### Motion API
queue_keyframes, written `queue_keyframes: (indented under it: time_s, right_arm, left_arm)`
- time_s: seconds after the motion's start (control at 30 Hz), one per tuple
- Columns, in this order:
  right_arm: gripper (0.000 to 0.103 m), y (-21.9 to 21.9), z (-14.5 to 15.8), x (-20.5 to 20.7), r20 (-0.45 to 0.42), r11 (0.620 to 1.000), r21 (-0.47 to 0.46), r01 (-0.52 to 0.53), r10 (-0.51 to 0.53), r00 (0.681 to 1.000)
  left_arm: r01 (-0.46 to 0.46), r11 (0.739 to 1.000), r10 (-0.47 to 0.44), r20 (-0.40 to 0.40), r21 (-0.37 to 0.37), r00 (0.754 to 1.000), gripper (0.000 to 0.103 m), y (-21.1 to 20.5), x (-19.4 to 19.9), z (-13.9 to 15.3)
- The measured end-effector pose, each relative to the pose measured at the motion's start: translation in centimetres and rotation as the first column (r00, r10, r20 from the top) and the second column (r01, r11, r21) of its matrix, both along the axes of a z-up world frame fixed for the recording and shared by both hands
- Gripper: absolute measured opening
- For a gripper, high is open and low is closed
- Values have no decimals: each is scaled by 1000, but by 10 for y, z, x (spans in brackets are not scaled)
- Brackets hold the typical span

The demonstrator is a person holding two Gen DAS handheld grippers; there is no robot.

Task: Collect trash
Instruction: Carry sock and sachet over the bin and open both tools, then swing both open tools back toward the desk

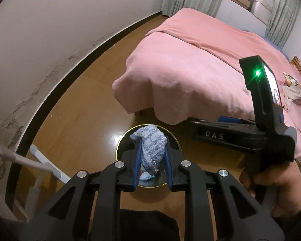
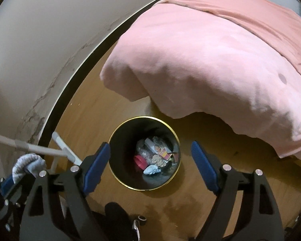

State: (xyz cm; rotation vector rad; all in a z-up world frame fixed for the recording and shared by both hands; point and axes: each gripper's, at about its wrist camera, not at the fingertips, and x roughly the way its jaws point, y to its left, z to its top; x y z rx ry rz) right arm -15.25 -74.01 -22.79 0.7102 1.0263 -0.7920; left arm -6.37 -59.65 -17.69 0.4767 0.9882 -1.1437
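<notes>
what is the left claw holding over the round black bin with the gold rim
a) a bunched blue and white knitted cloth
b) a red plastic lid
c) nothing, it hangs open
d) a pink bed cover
a: the left claw is shut on a bunched blue and white knitted cloth, pinched between its blue pads above the round black bin with the gold rim.

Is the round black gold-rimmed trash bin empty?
No. The round black gold-rimmed trash bin holds wrappers, a red lid and crumpled tissue at its bottom.
</notes>
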Motion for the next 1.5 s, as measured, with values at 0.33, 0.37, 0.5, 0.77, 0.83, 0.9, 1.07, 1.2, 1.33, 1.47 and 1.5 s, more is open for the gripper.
queue_keyframes:
  time_s: [0.33, 0.37, 0.5, 0.77, 0.83, 0.9, 1.07, 1.2, 1.33, 1.47, 1.5]
  right_arm:
    - [80, -17, 10, -21, 28, 994, -34, 104, -103, 994]
    - [80, -18, 10, -22, 28, 994, -34, 105, -104, 994]
    - [80, -17, 11, -21, 24, 995, -33, 95, -94, 995]
    - [85, 14, 55, 9, 58, 994, -112, 15, -9, 998]
    - [85, 28, 76, 23, 86, 989, -144, -24, 36, 996]
    - [85, 49, 99, 44, 118, 979, -184, -83, 106, 987]
    - [85, 136, 150, 116, 177, 914, -266, -308, 360, 916]
    - [85, 227, 172, 176, 185, 800, -310, -513, 580, 793]
    - [85, 308, 177, 216, 176, 675, -323, -664, 732, 658]
    - [85, 383, 176, 247, 169, 548, -327, -770, 835, 523]
    - [85, 398, 175, 251, 168, 526, -323, -787, 850, 499]
  left_arm:
    - [29, 999, -29, 10, -20, 1000, 48, -24, -11, 0]
    - [29, 999, -29, 11, -22, 1000, 49, -24, -11, 1]
    - [33, 999, -32, 34, -30, 999, 59, -18, -13, 10]
    - [-25, 996, 34, 113, -83, 993, 92, 39, -2, 67]
    - [-54, 992, 71, 147, -118, 987, 92, 73, 7, 91]
    - [-83, 986, 108, 180, -143, 978, 93, 104, 17, 109]
    - [-310, 927, 357, 244, -210, 902, 93, 228, 73, 147]
    - [-551, 809, 588, 292, -205, 754, 93, 346, 124, 156]
    - [-752, 636, 759, 318, -173, 569, 93, 458, 164, 151]
    - [-863, 487, 845, 322, -135, 426, 93, 540, 195, 140]
    - [-877, 464, 857, 316, -128, 407, 93, 555, 200, 136]
